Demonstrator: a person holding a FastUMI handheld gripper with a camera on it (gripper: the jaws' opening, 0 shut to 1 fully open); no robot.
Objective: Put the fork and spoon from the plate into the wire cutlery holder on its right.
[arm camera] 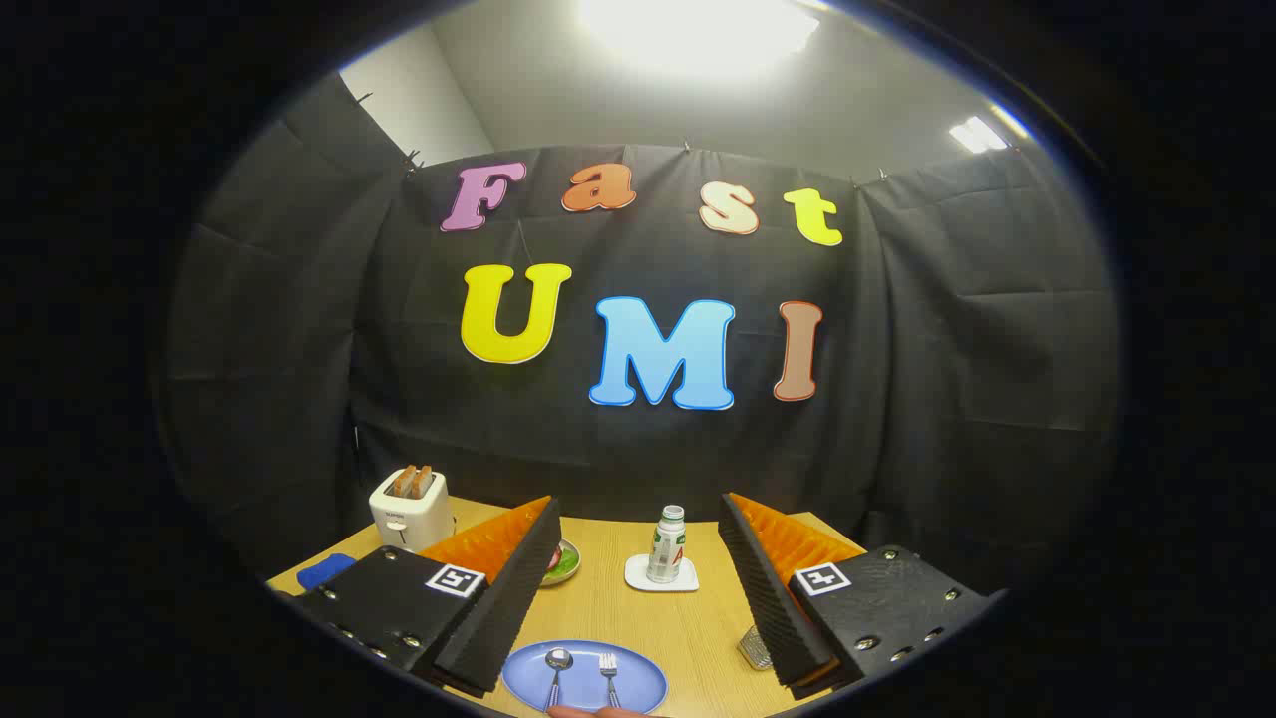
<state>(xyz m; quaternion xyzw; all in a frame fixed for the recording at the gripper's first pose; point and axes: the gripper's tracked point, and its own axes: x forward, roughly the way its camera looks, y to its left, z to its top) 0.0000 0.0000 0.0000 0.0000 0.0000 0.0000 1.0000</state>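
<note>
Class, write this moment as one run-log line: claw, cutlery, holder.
claw: open, above table | spoon and fork: on blue plate, between fingers | wire holder: right of plate

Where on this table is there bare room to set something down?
Bare wood lies between the blue plate and the bottle's white coaster, between the open tongs. Crowded spots: the plate holds spoon and fork; the toaster and green dish fill the far left; the wire cutlery holder sits right.
</note>
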